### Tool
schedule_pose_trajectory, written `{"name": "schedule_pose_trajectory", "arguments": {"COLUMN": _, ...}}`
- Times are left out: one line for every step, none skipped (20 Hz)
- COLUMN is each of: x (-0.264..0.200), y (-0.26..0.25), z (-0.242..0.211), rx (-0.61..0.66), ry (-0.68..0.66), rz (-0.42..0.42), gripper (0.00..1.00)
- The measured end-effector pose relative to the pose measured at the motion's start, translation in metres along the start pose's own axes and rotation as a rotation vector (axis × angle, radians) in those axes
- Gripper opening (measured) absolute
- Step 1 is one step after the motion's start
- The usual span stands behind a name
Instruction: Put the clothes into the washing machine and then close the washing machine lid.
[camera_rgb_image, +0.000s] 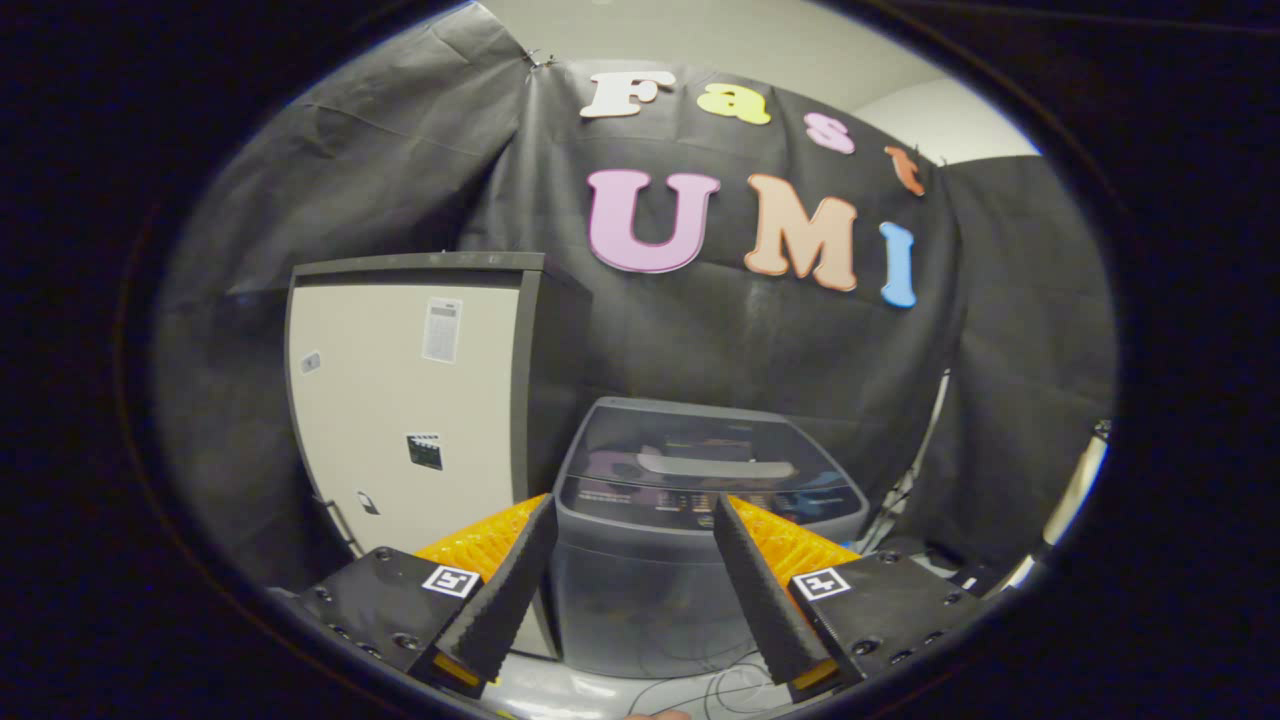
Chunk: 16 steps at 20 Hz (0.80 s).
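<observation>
Fingers (632, 510) spread wide at the bottom of the frame, nothing held between them, gap fully clear. Each finger mount carries a small square marker tag.

Washing machine (700, 530) sits lower centre of the frame, beyond the fingers and seen straight through the gap between them. Grey top-loader; both fingertips overlap its front top edge in the picture, but contact can't be judged and it looks well behind them. Lid (700, 450) is down, dark and see-through, with a pale bar-shaped handle or reflection across its middle. Control panel strip runs along the front edge of the top, text too small to make out.

Cabinet (420, 400) stands left of centre, just beside the washer on its left, taller than it. Pale front, dark top and side edges, a few small stickers on the front face. Could be a fridge or a locker, can't tell which.

Cables (720, 690) lie on the pale floor at the bottom centre of the frame, in front of the washer base. More cables and a pale pole-like object at lower right, partly cut off, unclear what they belong to.

Clothes: can't make out any.
</observation>
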<state>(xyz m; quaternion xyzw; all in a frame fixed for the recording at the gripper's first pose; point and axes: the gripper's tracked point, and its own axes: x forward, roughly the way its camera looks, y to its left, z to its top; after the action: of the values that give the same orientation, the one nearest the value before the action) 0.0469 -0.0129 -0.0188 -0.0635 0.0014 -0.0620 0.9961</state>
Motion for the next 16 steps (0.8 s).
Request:
{"name": "schedule_pose_trajectory", "arguments": {"x": -0.009, "y": -0.007, "z": -0.002, "rx": 0.011, "ry": -0.013, "rz": -0.031, "gripper": 0.98}}
{"name": "schedule_pose_trajectory", "arguments": {"x": -0.015, "y": -0.005, "z": -0.004, "rx": 0.032, "ry": -0.025, "rz": -0.045, "gripper": 0.98}}
{"name": "schedule_pose_trajectory", "arguments": {"x": -0.026, "y": -0.004, "z": -0.005, "rx": 0.040, "ry": -0.024, "rz": -0.047, "gripper": 0.98}}
{"name": "schedule_pose_trajectory", "arguments": {"x": -0.035, "y": -0.004, "z": -0.009, "rx": 0.037, "ry": -0.006, "rz": -0.048, "gripper": 0.98}}
{"name": "schedule_pose_trajectory", "arguments": {"x": -0.038, "y": -0.006, "z": -0.013, "rx": 0.024, "ry": 0.017, "rz": -0.049, "gripper": 0.98}}
{"name": "schedule_pose_trajectory", "arguments": {"x": -0.041, "y": -0.007, "z": -0.013, "rx": 0.016, "ry": 0.026, "rz": -0.047, "gripper": 0.98}}
{"name": "schedule_pose_trajectory", "arguments": {"x": -0.044, "y": -0.004, "z": -0.010, "rx": 0.018, "ry": 0.019, "rz": -0.039, "gripper": 0.98}}
{"name": "schedule_pose_trajectory", "arguments": {"x": -0.045, "y": 0.002, "z": -0.005, "rx": 0.027, "ry": -0.008, "rz": -0.028, "gripper": 0.98}}
{"name": "schedule_pose_trajectory", "arguments": {"x": -0.045, "y": 0.007, "z": 0.000, "rx": 0.042, "ry": -0.034, "rz": -0.016, "gripper": 0.98}}
{"name": "schedule_pose_trajectory", "arguments": {"x": -0.042, "y": 0.012, "z": 0.001, "rx": 0.054, "ry": -0.042, "rz": -0.008, "gripper": 0.98}}
{"name": "schedule_pose_trajectory", "arguments": {"x": -0.040, "y": 0.014, "z": 0.002, "rx": 0.059, "ry": -0.048, "rz": -0.004, "gripper": 0.98}}
{"name": "schedule_pose_trajectory", "arguments": {"x": -0.042, "y": 0.016, "z": 0.003, "rx": 0.053, "ry": -0.053, "rz": -0.006, "gripper": 0.98}}
{"name": "schedule_pose_trajectory", "arguments": {"x": -0.042, "y": 0.015, "z": 0.005, "rx": 0.049, "ry": -0.065, "rz": -0.016, "gripper": 0.98}}
{"name": "schedule_pose_trajectory", "arguments": {"x": -0.040, "y": 0.012, "z": 0.008, "rx": 0.052, "ry": -0.080, "rz": -0.028, "gripper": 0.98}}
{"name": "schedule_pose_trajectory", "arguments": {"x": -0.038, "y": 0.011, "z": 0.010, "rx": 0.060, "ry": -0.094, "rz": -0.036, "gripper": 0.98}}
{"name": "schedule_pose_trajectory", "arguments": {"x": -0.034, "y": 0.012, "z": 0.009, "rx": 0.065, "ry": -0.091, "rz": -0.036, "gripper": 0.98}}
